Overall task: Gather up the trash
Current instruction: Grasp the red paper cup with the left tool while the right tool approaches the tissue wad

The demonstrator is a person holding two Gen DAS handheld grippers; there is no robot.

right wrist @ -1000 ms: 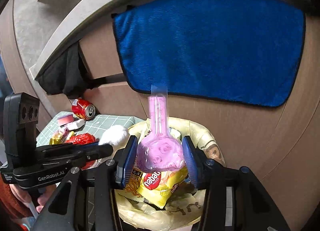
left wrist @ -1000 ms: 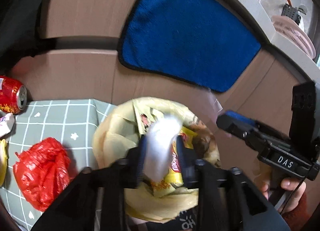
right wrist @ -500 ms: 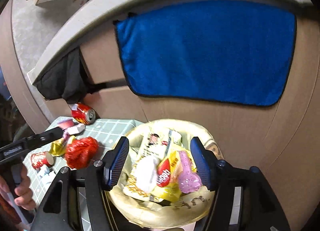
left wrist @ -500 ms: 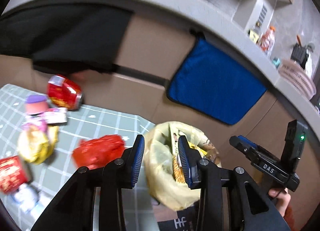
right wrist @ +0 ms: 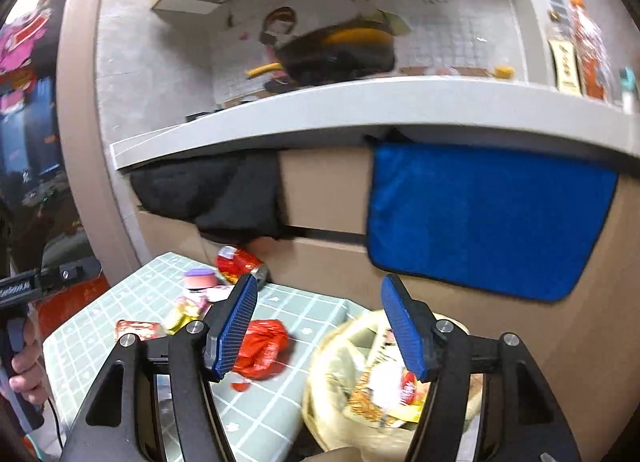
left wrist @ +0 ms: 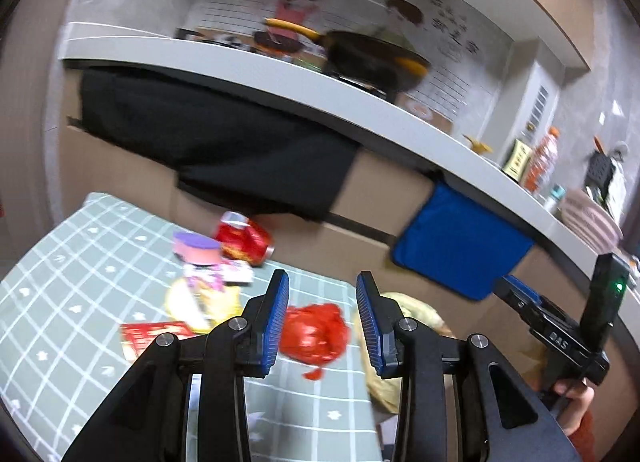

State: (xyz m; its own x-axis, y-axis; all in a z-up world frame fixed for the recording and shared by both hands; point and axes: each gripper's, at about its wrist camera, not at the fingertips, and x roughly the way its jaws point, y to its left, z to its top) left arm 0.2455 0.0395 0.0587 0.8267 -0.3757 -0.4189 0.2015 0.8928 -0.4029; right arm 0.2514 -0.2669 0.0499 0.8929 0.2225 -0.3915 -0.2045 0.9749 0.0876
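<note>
Tablecloth [left wrist: 80,282]: matt cloth with a printed grid. Red bag [left wrist: 314,332]: thin, crinkled, glossy plastic. Can [left wrist: 244,238]: shiny metal. Bin liner [right wrist: 332,378]: soft, pale, wrinkled plastic; wrappers [right wrist: 384,390] inside it are glossy foil-like film. Towel [right wrist: 480,217]: blue, fluffy cloth. Counter [right wrist: 360,105]: smooth, pale, matt. Gripper pads [right wrist: 236,326]: blue, finely ribbed; arms matt black plastic with metal screws.

Grey-green tablecloth [left wrist: 80,262] ruled with a white grid and small white motifs. Crumpled bag [left wrist: 314,332] red, at 6 o'clock in the left wrist view. Can [left wrist: 244,238] red and silver, at 10 o'clock of it. Hanging towel [right wrist: 488,217] blue with dark edging. Bin liner [right wrist: 332,390] pale yellow. Finger pads [left wrist: 278,318] blue on black frames
</note>
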